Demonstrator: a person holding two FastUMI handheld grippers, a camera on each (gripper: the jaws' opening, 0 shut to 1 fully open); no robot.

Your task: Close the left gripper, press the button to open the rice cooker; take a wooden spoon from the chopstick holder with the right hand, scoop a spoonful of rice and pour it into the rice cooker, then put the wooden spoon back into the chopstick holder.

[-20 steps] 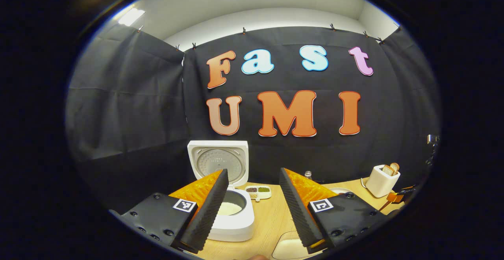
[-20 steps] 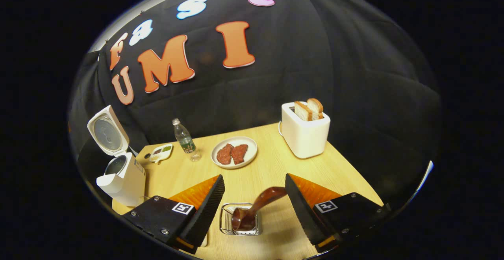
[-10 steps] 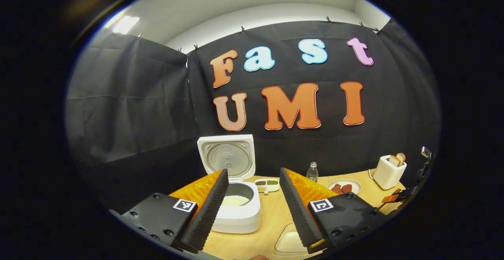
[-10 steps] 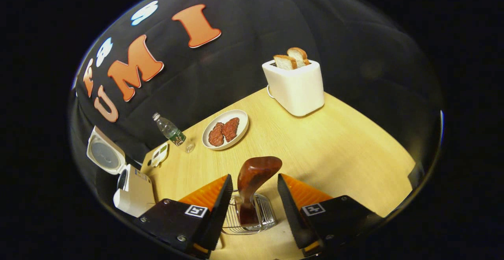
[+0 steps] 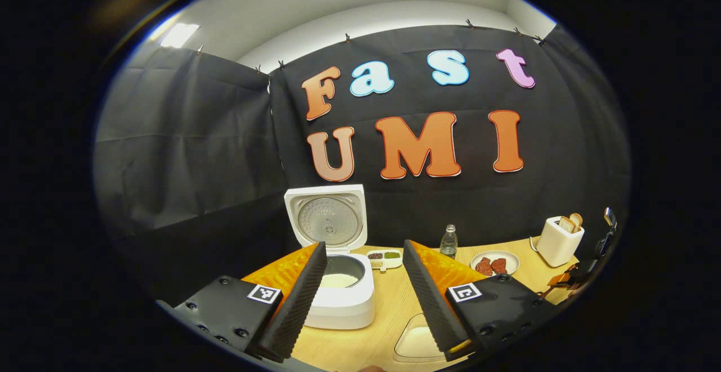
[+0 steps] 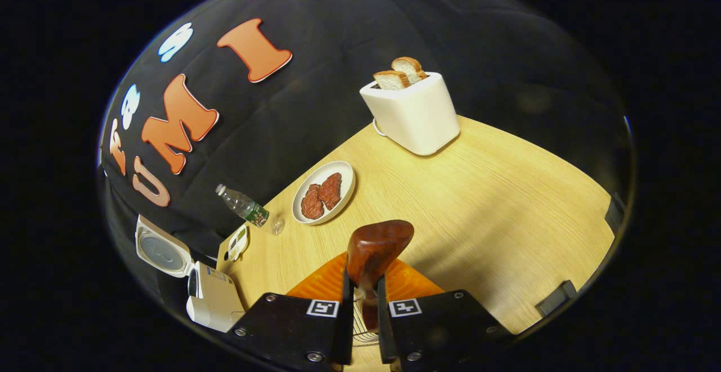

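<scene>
The table (image 6: 495,203) carries the rice cooker (image 5: 338,287) at its left end, lid up, rice inside. The left gripper (image 5: 360,299) hangs slack-jawed before it. The right gripper (image 6: 361,310) is clamped on the wooden spoon (image 6: 374,245), standing in the wire holder (image 6: 356,332). Best lift it straight up, so the holder doesn't tip.

Staged kitchen set inside a recording booth: black cloth clipped up as walls, plain white ceiling with a light panel above. Light wooden tabletop (image 6: 495,203) carries an open white rice cooker (image 5: 338,282), toaster (image 6: 414,113) with bread slices, plate of meat (image 6: 324,191), water bottle (image 6: 243,206) and a small divided condiment dish (image 5: 385,257).
</scene>
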